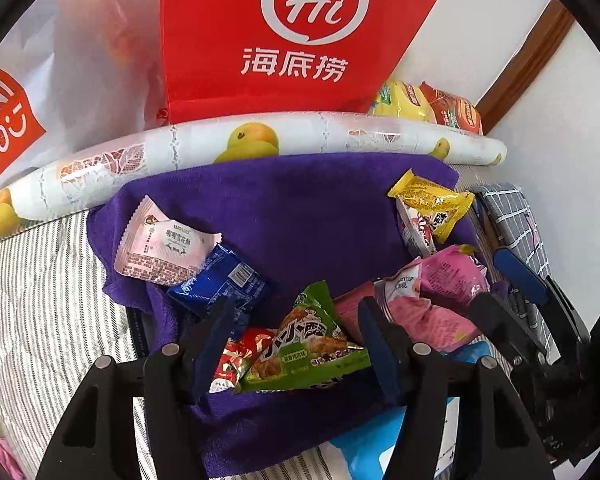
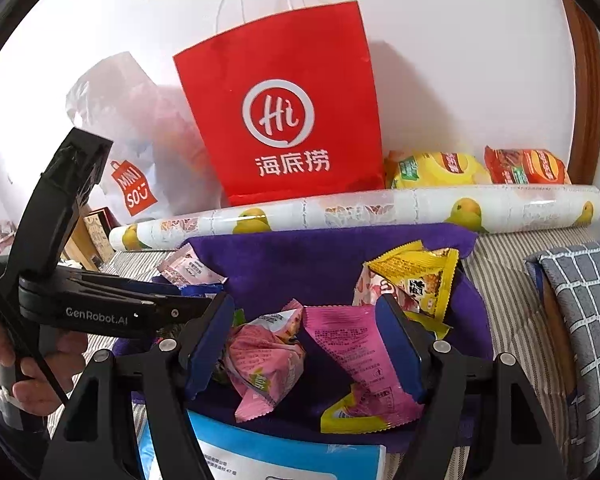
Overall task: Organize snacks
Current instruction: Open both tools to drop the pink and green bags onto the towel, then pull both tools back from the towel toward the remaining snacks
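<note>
Both grippers are standing half open: left gripper [image 1: 296,344] straddling the green packet [image 1: 304,350], right gripper [image 2: 306,344] straddling the pink packet [image 2: 364,364], purple towel [image 1: 300,216] lying bare farther off.

Striped bed cover [image 1: 40,280], purple towel [image 1: 300,216] on it, rolled fruit-print sheet [image 1: 300,136] behind.

"Hi" on red bag [image 2: 284,120]; "MINISO" (white bag [image 1: 60,80]); "GenRobot.AI", left gripper [image 2: 168,312]

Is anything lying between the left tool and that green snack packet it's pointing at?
Nothing visible. The green packet sits directly between the left tool's open fingers, on top of the pile on the purple towel. A red packet lies partly under its left edge, not over it.
</note>
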